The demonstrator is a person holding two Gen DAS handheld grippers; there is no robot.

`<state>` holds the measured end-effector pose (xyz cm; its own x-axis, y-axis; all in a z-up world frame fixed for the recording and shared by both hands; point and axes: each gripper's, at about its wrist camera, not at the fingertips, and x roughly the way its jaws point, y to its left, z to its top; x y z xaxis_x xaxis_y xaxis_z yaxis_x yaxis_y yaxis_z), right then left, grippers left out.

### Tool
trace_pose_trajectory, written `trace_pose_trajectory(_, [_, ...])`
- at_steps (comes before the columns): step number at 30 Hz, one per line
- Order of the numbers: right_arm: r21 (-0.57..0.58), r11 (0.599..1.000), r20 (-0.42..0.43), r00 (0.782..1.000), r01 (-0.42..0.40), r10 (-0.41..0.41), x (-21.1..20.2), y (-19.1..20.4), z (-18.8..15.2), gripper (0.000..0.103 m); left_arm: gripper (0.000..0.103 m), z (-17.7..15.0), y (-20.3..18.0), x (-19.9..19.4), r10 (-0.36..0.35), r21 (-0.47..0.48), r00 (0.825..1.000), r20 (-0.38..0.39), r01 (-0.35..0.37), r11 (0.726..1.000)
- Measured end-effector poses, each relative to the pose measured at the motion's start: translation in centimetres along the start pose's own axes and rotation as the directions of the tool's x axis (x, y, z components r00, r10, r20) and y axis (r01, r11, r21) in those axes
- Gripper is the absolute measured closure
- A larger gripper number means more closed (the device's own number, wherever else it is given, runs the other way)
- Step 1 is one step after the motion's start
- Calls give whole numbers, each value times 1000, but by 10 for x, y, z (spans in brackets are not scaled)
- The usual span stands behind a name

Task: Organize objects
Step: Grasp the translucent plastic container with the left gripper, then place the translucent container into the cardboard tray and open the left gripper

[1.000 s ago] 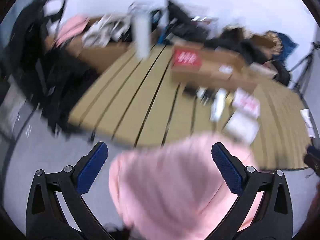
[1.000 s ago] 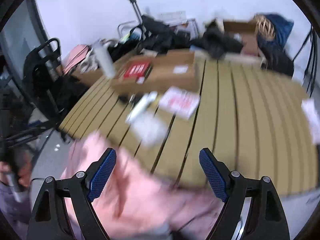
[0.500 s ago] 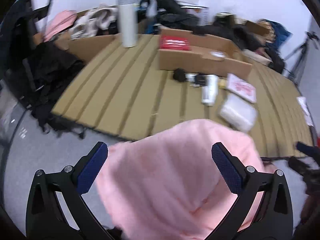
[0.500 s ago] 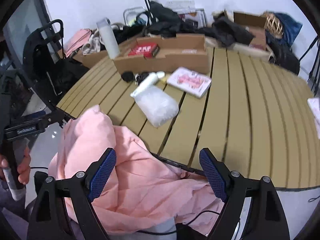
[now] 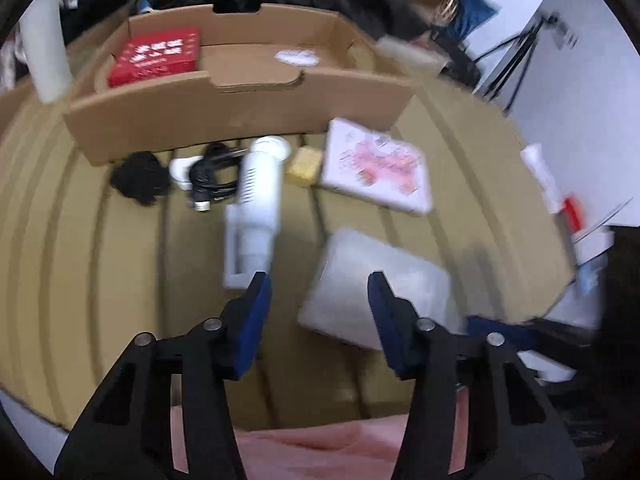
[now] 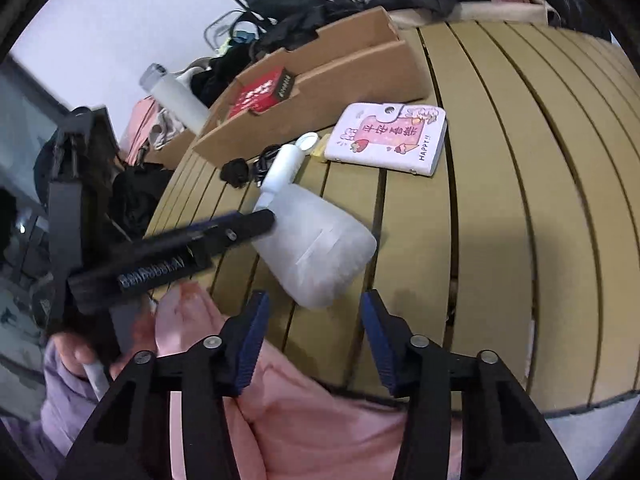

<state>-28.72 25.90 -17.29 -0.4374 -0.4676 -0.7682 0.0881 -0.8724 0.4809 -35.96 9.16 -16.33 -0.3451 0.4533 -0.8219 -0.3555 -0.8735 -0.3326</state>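
Both jaws stand apart and grip nothing: the left hand-held gripper (image 5: 318,286) hovers over the slatted tabletop (image 6: 500,208) near the translucent plastic pouch (image 6: 316,248), and the right hand-held gripper (image 6: 312,308) points at it from the tabletop's near edge. The pink cloth (image 6: 304,420) is bunched at that edge below the right jaws, while the white bottle (image 5: 258,196) and pink notebook (image 6: 386,138) lie beside the cardboard box (image 5: 240,96).

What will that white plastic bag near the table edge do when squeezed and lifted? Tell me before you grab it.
The plastic bag looks soft and puffy, so it will probably dent under the fingers rather than resist. Its smooth film may slip. It lies flat on the table, unlikely to roll, and seems light for its bulk.
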Motion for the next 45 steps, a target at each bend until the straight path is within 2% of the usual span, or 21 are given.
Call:
trace_pose_trajectory(1, [-3, 1000, 1, 1000, 1, -1, 3, 0, 2, 55, 72, -3, 0, 0, -36, -12, 999, -11, 35, 999])
trace_pose_trajectory(2, [-3, 1000, 0, 1000, 5, -5, 5, -1, 5, 58, 73, -9, 0, -1, -81, -42, 997, -15, 80, 996])
trace_pose_trajectory(4, [6, 1000, -4, 1000, 0, 0, 10, -5, 9, 59, 73, -17, -4, -2, -128, -56, 991, -32, 126, 990])
trace_pose_trajectory(8, [43, 998, -14, 999, -38, 39, 19, -17, 16, 60, 73, -17, -8, 0, -132, -52, 991, -28, 131, 990])
trace_pose_trajectory(11, [55, 997, -11, 998, -54, 55, 23, -21, 23, 60, 72, -11, 3, 6, -160, -102, 987, -26, 157, 982])
trace_pose_trajectory(13, [53, 996, -15, 998, -64, 65, 25, -23, 27, 60, 72, -8, 2, 4, -139, -111, 990, -24, 135, 985])
trace_pose_trajectory(16, [27, 998, -38, 997, -62, 63, 22, -16, 28, 67, 72, -10, -4, -3, -95, -98, 995, -4, 94, 991])
trace_pose_trajectory(20, [-4, 998, -15, 998, -66, 66, 3, -6, 26, 69, 73, -14, -15, -31, -96, -84, 994, 59, 100, 991])
trace_pose_trajectory(22, [-13, 997, -2, 997, -81, 81, -7, -1, 31, 69, 73, -7, -22, -46, -74, -66, 992, 99, 81, 995])
trace_pose_trajectory(25, [-60, 995, 29, 996, -86, 87, -23, 12, 49, 69, 73, 14, -24, -59, -89, -39, 986, 143, 95, 995])
trace_pose_trajectory(31, [-125, 988, 78, 991, -94, 104, -28, 30, 111, 69, 73, 91, -10, -61, -81, -31, 981, 176, 88, 996])
trace_pose_trajectory(35, [-135, 985, 88, 989, -110, 122, -10, 32, 179, 69, 73, 163, 13, -43, -72, -64, 982, 173, 84, 994])
trace_pose_trajectory(38, [-134, 985, 93, 988, -111, 124, 15, 30, 236, 69, 73, 210, 37, -28, -65, -94, 979, 196, 85, 992])
trace_pose_trajectory(39, [-136, 985, 94, 989, -105, 118, 25, 31, 252, 69, 71, 217, 44, -26, -61, -101, 976, 208, 84, 991])
trace_pose_trajectory(41, [-177, 980, 116, 987, -91, 112, 48, 36, 279, 69, 71, 232, 60, -11, -14, -103, 971, 239, 39, 994])
trace_pose_trajectory(42, [-200, 977, 130, 986, -77, 105, 62, 38, 287, 69, 66, 235, 69, 1, 12, -113, 969, 249, 17, 993])
trace_pose_trajectory(43, [-230, 972, 137, 987, -50, 83, 76, 40, 292, 69, 66, 236, 76, 13, 46, -109, 970, 238, -20, 994])
trace_pose_trajectory(44, [-255, 967, 117, 992, -15, 46, 99, 39, 296, 69, 66, 237, 86, 34, 131, -118, 974, 186, -110, 987])
trace_pose_trajectory(45, [-243, 970, 50, 999, 25, -14, 127, 34, 298, 69, 67, 236, 95, 54, 172, -117, 980, 101, -160, 980])
